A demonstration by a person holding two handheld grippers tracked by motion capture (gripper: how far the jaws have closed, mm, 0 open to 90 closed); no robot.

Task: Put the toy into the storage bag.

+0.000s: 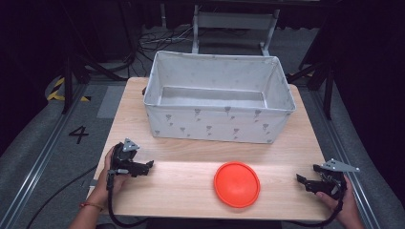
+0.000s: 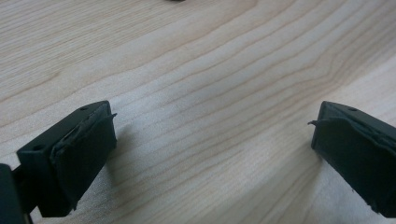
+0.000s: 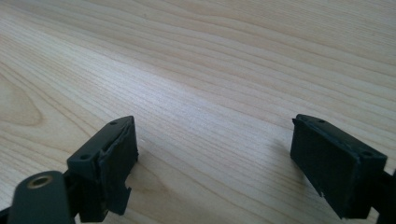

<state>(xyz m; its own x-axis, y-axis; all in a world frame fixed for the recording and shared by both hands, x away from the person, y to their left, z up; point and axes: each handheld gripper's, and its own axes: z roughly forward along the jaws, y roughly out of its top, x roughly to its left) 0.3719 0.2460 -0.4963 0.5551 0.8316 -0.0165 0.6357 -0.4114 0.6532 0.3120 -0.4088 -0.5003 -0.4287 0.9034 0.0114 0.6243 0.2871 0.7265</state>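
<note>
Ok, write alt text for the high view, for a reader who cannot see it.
An orange disc lies on a wooden table in front of an empty white fabric bin. A person's hands hold the left gripper and right gripper on the table at either side of the disc, both apart from it.

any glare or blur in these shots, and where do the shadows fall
High view: a bright band of light crosses the table near the orange disc; surroundings dark. Left gripper view: left claw pads soft-focused, shadows beside each on the wood. Right gripper view: pale sheen mid-table, right claw slightly blurred.
</note>
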